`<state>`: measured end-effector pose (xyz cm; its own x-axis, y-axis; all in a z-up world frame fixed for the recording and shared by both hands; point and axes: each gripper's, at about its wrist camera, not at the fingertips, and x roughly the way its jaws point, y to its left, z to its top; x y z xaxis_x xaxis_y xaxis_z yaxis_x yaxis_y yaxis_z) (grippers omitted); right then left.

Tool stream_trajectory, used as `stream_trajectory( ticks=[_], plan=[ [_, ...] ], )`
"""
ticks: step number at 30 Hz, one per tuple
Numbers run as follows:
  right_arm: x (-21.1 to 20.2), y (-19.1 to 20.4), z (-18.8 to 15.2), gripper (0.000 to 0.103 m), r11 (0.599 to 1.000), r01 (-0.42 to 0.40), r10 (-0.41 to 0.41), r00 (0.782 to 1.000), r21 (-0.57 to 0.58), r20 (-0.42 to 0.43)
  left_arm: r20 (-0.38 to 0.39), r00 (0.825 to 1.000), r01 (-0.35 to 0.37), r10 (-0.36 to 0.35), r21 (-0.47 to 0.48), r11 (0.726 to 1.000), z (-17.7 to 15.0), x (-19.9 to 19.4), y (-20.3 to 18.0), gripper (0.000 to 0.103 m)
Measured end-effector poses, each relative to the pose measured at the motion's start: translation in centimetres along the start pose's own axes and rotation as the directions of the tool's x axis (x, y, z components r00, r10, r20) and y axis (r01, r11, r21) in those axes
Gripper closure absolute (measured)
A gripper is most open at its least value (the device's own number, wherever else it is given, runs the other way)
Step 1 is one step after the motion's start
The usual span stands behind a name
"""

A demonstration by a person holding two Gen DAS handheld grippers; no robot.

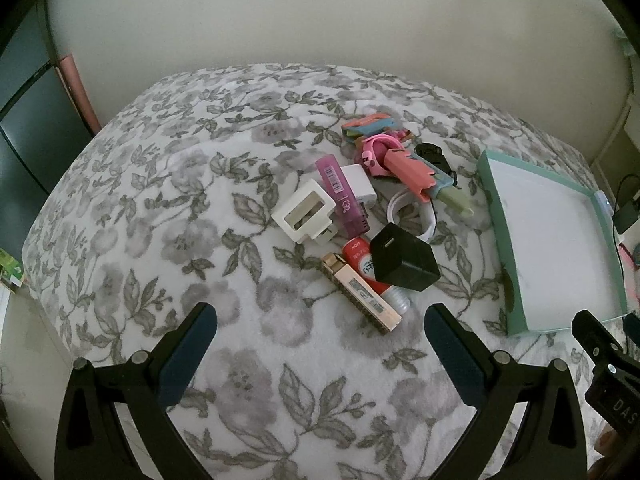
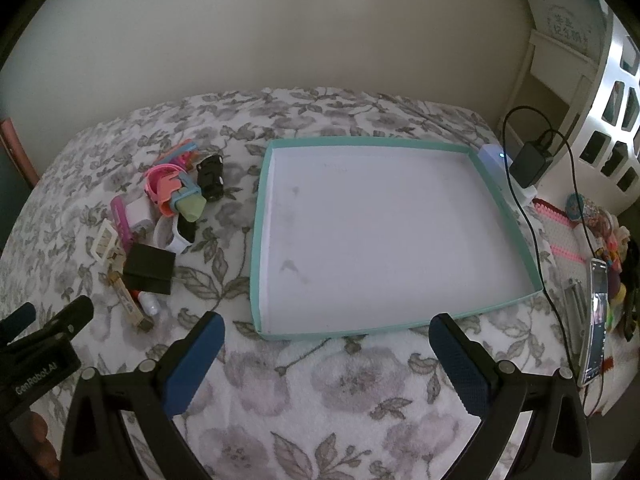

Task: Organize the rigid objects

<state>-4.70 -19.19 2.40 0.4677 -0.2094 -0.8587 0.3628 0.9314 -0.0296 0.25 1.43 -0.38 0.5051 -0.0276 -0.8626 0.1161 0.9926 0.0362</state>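
Note:
A pile of small rigid objects lies on the floral blanket: a black charger cube (image 1: 405, 260), a white plug adapter (image 1: 303, 211), a purple tube (image 1: 342, 195), a red tube (image 1: 362, 266), a beige harmonica-like bar (image 1: 362, 294), pink and coral toys (image 1: 394, 160) and a black toy car (image 2: 210, 178). The empty teal tray (image 2: 276, 320) sits to the pile's right; it also shows in the left wrist view (image 1: 500, 216). My left gripper (image 1: 320, 344) is open, just short of the pile. My right gripper (image 2: 326, 354) is open, in front of the tray's near rim.
A phone (image 2: 596, 320), colourful clutter and a black charger with cable (image 2: 530, 164) lie right of the tray, off the blanket. A white shelf stands at the far right. A wall runs behind the bed. The blanket's left edge drops off.

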Motion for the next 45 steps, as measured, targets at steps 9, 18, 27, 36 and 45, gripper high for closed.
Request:
stream_trajectory(
  ticks=[9, 18, 27, 36, 45],
  plan=[
    [0.1, -0.1, 0.0, 0.000, 1.000, 0.005, -0.005, 1.000, 0.002, 0.000, -0.007, 1.000, -0.001, 0.001, -0.004, 1.000, -0.1, 0.2, 0.2, 0.000],
    [0.1, -0.2, 0.0, 0.000, 1.000, 0.008, -0.008, 1.000, -0.001, -0.003, -0.017, 1.000, -0.003, 0.003, -0.008, 1.000, -0.1, 0.4, 0.3, 0.000],
    [0.2, 0.0, 0.0, 0.000, 1.000, 0.011, -0.011, 1.000, -0.005, -0.005, -0.031, 0.999, -0.007, 0.007, -0.015, 1.000, -0.1, 0.7, 0.5, 0.000],
    [0.2, -0.1, 0.0, 0.000, 1.000, 0.013, -0.013, 1.000, -0.008, -0.007, -0.043, 0.999, -0.006, 0.006, -0.018, 1.000, -0.1, 0.9, 0.6, 0.000],
    [0.3, -0.2, 0.0, 0.000, 1.000, 0.016, -0.016, 1.000, -0.007, -0.008, -0.044, 0.999, 0.000, -0.001, -0.023, 1.000, -0.2, 1.1, 0.7, 0.000]
  ],
)
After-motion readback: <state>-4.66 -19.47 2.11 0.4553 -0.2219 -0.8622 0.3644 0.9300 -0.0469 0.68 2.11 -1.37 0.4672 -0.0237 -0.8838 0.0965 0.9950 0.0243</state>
